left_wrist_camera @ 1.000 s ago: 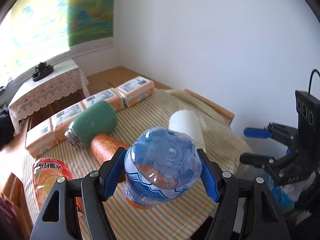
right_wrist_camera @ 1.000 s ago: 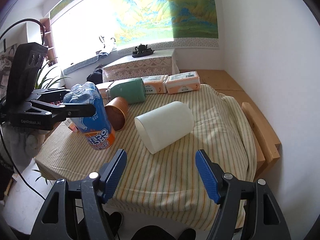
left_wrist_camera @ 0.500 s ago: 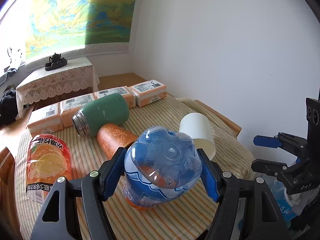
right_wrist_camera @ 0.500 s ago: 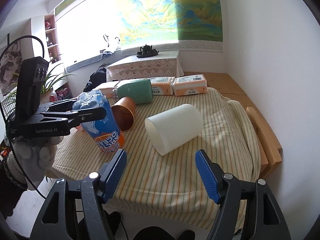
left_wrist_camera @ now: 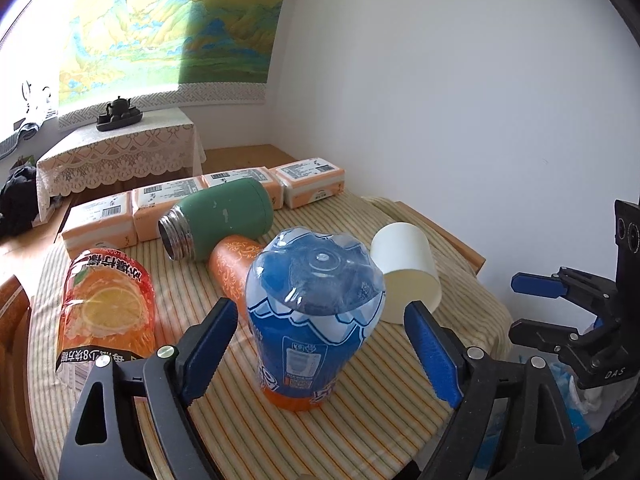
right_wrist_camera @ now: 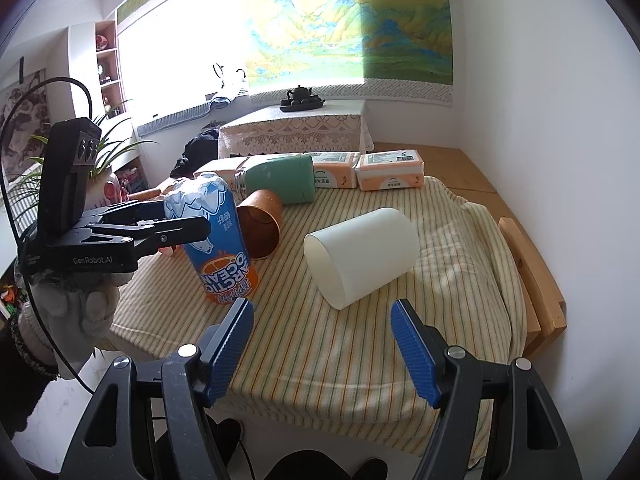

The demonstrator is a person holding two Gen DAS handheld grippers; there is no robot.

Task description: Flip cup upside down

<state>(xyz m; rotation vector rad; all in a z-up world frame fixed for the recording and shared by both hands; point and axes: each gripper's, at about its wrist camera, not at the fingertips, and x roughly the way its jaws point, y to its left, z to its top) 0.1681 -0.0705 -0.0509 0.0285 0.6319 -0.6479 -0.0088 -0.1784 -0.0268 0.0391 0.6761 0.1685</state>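
A blue and orange plastic cup (left_wrist_camera: 312, 320) stands upside down on the striped tablecloth (left_wrist_camera: 360, 432), base up. It also shows in the right wrist view (right_wrist_camera: 218, 240). My left gripper (left_wrist_camera: 316, 356) is open, its blue pads either side of the cup and clear of it. In the right wrist view the left gripper (right_wrist_camera: 168, 228) reaches in from the left beside the cup. My right gripper (right_wrist_camera: 322, 354) is open and empty near the table's front edge, in front of a white cup (right_wrist_camera: 360, 256) lying on its side.
An orange patterned cup (left_wrist_camera: 232, 264), a green flask (left_wrist_camera: 220, 216) and an orange-drink cup (left_wrist_camera: 106, 304) lie on their sides. Several tissue packs (left_wrist_camera: 312, 180) line the far edge. A wooden bench edge (right_wrist_camera: 532, 272) runs along the right.
My left gripper has opened and let go of the blue cup, which now stands inverted on the cloth. The gripper has drawn back a little. The right gripper has stayed open.
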